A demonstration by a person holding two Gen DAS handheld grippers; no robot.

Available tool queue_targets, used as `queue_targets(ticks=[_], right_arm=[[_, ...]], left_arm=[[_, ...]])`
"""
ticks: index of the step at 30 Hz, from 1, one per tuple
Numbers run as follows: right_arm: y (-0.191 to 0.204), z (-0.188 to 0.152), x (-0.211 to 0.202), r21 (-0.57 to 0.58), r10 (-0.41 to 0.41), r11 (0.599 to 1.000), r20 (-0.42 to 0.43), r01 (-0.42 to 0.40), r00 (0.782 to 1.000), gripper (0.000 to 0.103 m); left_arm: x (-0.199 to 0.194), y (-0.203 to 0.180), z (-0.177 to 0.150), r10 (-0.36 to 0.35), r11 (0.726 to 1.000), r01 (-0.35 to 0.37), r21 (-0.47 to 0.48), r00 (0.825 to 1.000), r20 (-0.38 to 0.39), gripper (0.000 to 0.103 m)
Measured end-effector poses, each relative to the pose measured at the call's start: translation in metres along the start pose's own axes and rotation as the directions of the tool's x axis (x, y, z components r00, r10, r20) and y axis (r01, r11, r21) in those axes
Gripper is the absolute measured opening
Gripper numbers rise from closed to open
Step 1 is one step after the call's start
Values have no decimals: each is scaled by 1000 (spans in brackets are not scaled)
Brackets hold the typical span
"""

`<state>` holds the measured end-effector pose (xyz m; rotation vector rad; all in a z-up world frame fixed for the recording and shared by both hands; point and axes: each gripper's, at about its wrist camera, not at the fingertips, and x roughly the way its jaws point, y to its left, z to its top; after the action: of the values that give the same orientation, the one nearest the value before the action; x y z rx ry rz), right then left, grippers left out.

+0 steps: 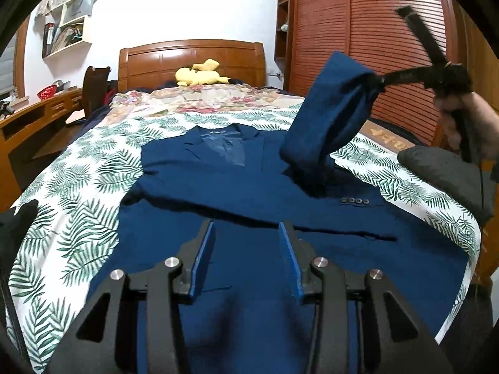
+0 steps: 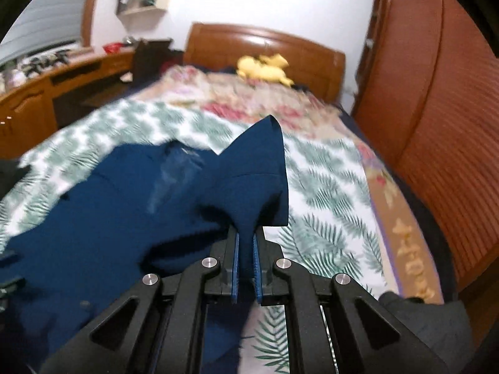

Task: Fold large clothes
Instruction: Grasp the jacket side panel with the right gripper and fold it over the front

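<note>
A navy blue suit jacket (image 1: 237,187) lies front up on the leaf-print bedspread (image 1: 78,193), collar toward the headboard. Its left sleeve is folded across the chest, cuff buttons (image 1: 355,201) showing. My right gripper (image 2: 246,233) is shut on the cuff end of the other sleeve (image 2: 259,168) and holds it raised above the bed; in the left wrist view that lifted sleeve (image 1: 330,118) hangs from the gripper's tip (image 1: 379,82). My left gripper (image 1: 246,229) hovers over the jacket's lower part, jaws apart with nothing between them.
A yellow plush toy (image 1: 199,73) rests at the wooden headboard (image 1: 190,59). A wooden desk (image 1: 34,118) and chair stand left of the bed, a slatted wardrobe (image 1: 368,31) right. A dark grey garment (image 1: 443,174) lies at the bed's right edge by the person's hand (image 1: 467,121).
</note>
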<state>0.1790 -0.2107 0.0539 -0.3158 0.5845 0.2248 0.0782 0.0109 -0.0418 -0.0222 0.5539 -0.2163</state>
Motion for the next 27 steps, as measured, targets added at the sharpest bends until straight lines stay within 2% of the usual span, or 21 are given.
queue_targets(ticks=[6, 9, 14, 20, 27], right_arm=[[59, 3, -41, -71, 105, 992, 41, -102, 994, 5], [94, -13, -53, -102, 177, 980, 33, -173, 984, 5], [144, -52, -55, -154, 273, 949, -30, -274, 962, 5], [163, -85, -49, -163, 305, 934, -96, -318, 947, 5], [163, -105, -55, -119, 334, 931, -107, -346, 936, 9]], left_arm=[[-22, 18, -7, 29, 999, -29, -19, 999, 17, 41], [-29, 25, -9, 45, 999, -44, -27, 999, 23, 41], [-37, 35, -13, 66, 997, -65, -41, 997, 27, 41], [-39, 41, -15, 77, 996, -76, -43, 997, 24, 41], [-38, 45, -15, 85, 995, -83, -46, 996, 26, 41]])
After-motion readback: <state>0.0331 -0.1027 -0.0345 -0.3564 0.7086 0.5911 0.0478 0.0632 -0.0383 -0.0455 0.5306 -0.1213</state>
